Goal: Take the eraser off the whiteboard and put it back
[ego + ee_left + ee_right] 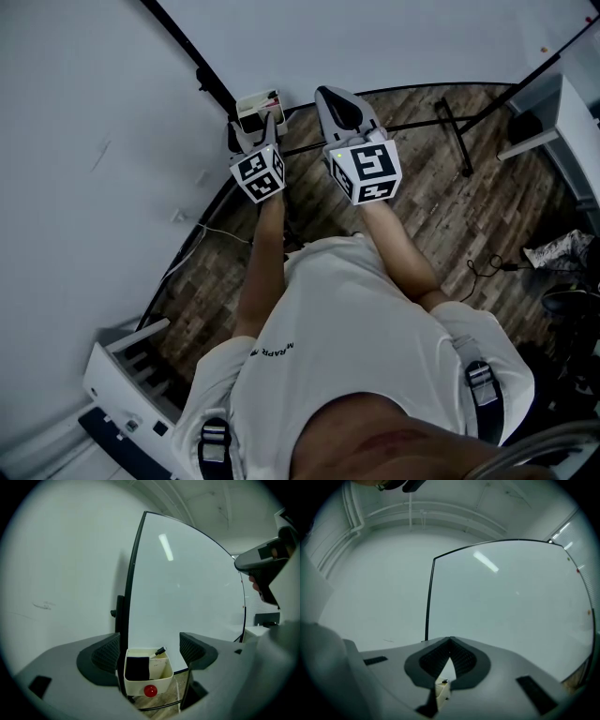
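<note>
1. The left tongs [149, 644] stand wide open and hold nothing. Their pads flank a small white tray [159, 684] without touching it.
2. The tray hangs at the lower left corner of the whiteboard [187, 588], by its dark frame, and has a red dot [150, 691] on its front wall.
3. The eraser [137, 667], a black block, stands in the left half of the tray. A marker [160, 651] leans in the back right corner, apart from it.
4. The right tongs [450, 644] are closed tip to tip and empty. They are held level, facing the board, beside the left ones.
5. Step, as I judge it: the eraser is in its home spot with the open left tongs lined up on it. This fits either the reach to take it or the moment just after setting it back; the views alone do not say which.
6. If the grab is still to come, the left tongs must go forward and down into the tray, straddle the eraser only, clear the marker and the tray walls, then close and lift straight up.
</note>
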